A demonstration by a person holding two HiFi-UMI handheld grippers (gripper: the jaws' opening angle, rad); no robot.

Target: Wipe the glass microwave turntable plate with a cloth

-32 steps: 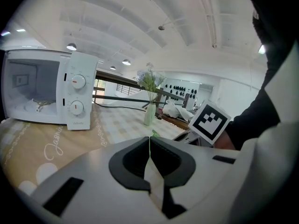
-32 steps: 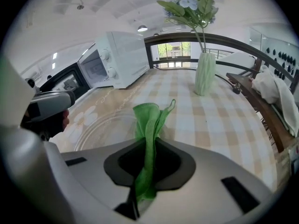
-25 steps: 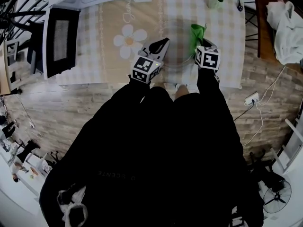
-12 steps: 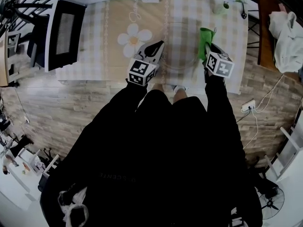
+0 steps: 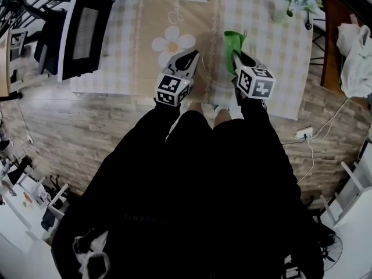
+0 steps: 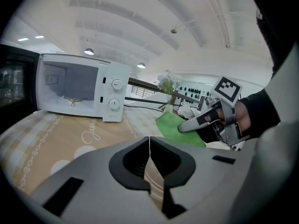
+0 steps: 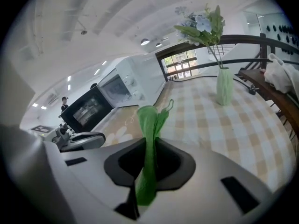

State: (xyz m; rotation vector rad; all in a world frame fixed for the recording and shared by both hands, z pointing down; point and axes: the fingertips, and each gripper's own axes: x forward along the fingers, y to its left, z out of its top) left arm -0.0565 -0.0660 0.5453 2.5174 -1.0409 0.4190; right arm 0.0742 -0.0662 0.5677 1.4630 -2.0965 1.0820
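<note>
Shifted leftward, right gripper (image 7: 149, 146) pinches green cloth (image 7: 150, 120), apparently tightly.

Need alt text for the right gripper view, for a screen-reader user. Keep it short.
The right gripper has its jaws shut on a green cloth, which stands up out of them over a checked tablecloth. Behind are a vase of flowers at right, a white microwave with its door open, and the left gripper at left.
</note>
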